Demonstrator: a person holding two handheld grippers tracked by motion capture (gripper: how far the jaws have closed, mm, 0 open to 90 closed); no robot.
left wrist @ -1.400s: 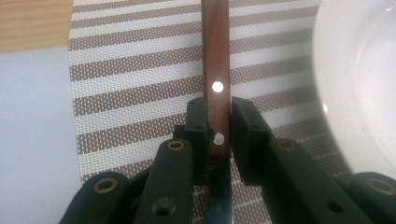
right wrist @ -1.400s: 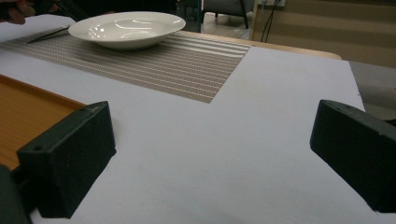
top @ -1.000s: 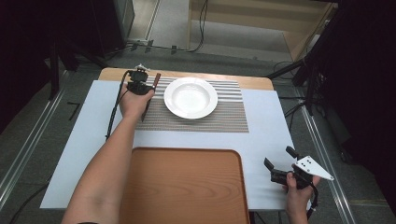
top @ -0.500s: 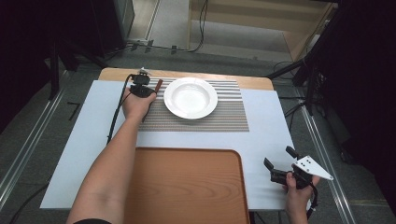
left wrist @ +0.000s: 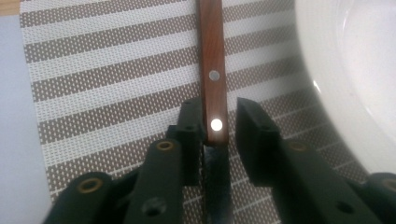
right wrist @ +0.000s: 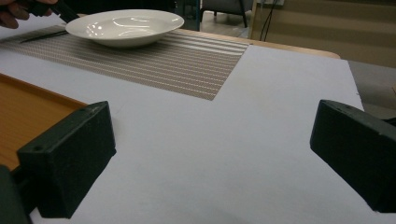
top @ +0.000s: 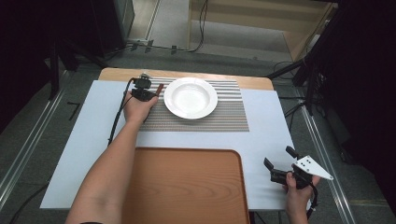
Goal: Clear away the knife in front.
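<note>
1. Your left gripper (left wrist: pixel 215 135) has just been opening; the brown wooden-handled knife (left wrist: pixel 213 70) lies between its jaws on the striped placemat (left wrist: pixel 107 84), beside the white plate (left wrist: pixel 355 79).
2. Your right gripper (top: pixel 280 163) stands wide over bare worktop (right wrist: pixel 261 130).

The left hand-held gripper (top: pixel 150 88) sits lower than a second ago, down on the striped placemat (top: pixel 219 116) just beside the white plate (top: pixel 190 97). Its jaws have just been opening slightly, the wooden knife handle (left wrist: pixel 213 79) between them.
</note>
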